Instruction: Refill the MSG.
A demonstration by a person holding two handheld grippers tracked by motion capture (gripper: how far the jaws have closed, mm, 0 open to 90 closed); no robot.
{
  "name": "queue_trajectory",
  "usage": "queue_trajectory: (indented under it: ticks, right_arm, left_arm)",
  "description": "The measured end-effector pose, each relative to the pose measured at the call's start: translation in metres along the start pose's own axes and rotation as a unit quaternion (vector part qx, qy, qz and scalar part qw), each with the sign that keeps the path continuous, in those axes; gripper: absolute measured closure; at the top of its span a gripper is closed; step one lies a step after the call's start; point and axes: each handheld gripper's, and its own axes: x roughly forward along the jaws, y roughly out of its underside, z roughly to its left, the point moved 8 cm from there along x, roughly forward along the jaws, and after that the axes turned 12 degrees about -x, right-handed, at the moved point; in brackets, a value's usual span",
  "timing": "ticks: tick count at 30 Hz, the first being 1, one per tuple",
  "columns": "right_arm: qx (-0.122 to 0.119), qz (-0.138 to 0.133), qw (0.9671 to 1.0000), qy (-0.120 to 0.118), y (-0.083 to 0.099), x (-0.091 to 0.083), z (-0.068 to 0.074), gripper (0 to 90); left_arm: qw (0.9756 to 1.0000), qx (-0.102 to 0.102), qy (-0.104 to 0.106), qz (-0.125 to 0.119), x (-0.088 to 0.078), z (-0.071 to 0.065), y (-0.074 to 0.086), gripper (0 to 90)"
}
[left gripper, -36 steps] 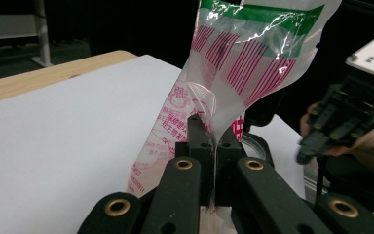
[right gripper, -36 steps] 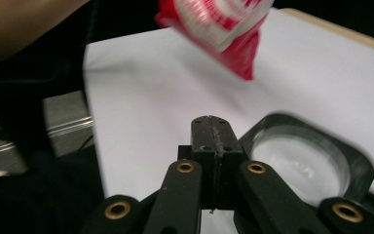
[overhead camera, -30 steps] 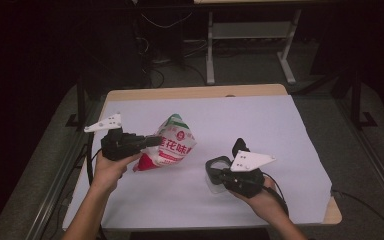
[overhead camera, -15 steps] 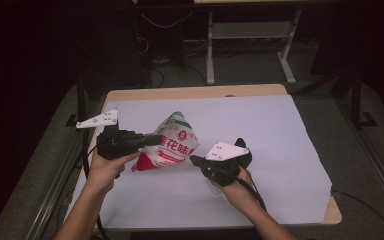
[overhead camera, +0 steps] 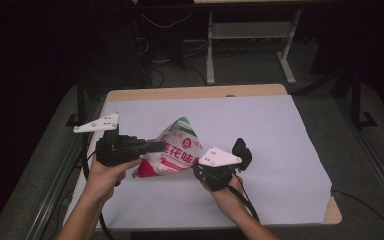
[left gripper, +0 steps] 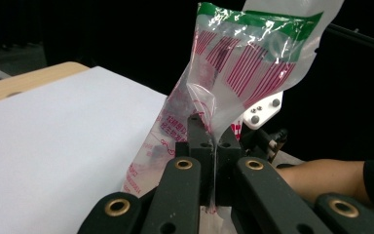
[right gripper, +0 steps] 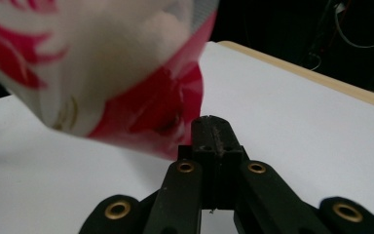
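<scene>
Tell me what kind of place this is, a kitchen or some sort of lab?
Probably a lab or recording setup, not a kitchen: a table covered with a plain white sheet, loose cables on the dark floor, and a metal equipment stand behind.

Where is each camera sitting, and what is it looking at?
High view: sits above the table's near side, looking forward and down on the white-covered table; both forearms, the left gripper and the right gripper show.
Left gripper view: rides the left gripper, looking along shut black jaws pinching the clear red-and-green printed plastic bag; a forearm shows.
Right gripper view: rides the right gripper, looking along shut jaws under the bag's red corner.
All share the bag and table.
</scene>
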Motion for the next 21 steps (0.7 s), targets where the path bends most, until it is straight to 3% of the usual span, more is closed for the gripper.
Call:
queue_trajectory:
  ticks: [6,10,15,17,21]
  right_arm:
    - [0.003,-0.011,0.9993,0.034,0.003,-0.007,0.004,90.0]
    - [0.005,-0.013,0.999,0.043,0.008,-0.011,0.002,90.0]
    - [0.003,-0.018,0.999,0.042,0.013,-0.011,0.006,90.0]
    - [-0.004,-0.031,0.9991,0.028,0.014,-0.01,0.009,90.0]
    - [-0.023,-0.031,0.9987,0.033,0.017,-0.008,0.014,90.0]
  left_arm:
    - [1.0,-0.004,0.004,-0.004,0.004,-0.012,0.004,90.0]
    - [0.9999,-0.002,0.005,-0.008,0.007,-0.017,0.006,90.0]
    - [0.9999,0.003,0.009,-0.012,0.01,-0.022,0.003,90.0]
    - [0.9999,0.003,0.011,-0.006,0.012,-0.022,0.002,90.0]
    - [1.0,0.004,0.009,0.001,0.017,-0.019,0.0,90.0]
